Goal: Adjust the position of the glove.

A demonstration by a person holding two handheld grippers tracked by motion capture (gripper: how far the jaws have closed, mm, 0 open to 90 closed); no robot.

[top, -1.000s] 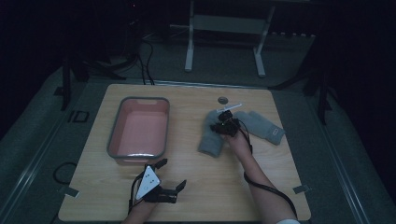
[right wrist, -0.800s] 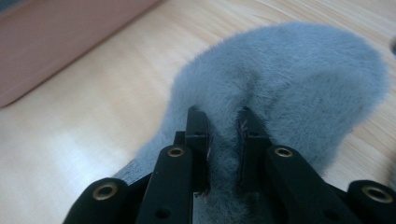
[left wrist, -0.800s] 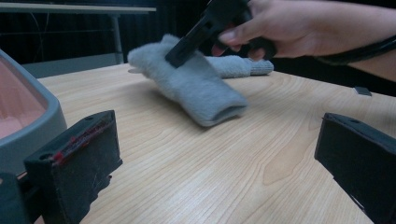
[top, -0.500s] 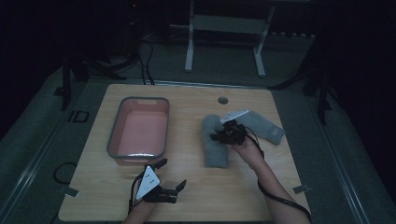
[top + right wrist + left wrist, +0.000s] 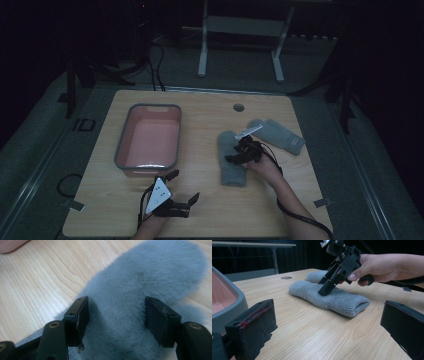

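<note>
Dim room, wooden table (image 5: 210, 210): near grey mitten (image 5: 233, 159) lies flat, cuff toward me, long axis running away. My right gripper (image 5: 234, 159) sits atop it, jaws just parted, fleece between but unpinched. My left gripper (image 5: 184, 188) rests open beside the pink tub (image 5: 148, 136), well apart; the second mitten (image 5: 278, 134) lies beyond

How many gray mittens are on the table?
2. One mitten lies mid-table under the right tool, beside the pink tub. The other mitten lies behind it, toward the table's right edge.
</note>
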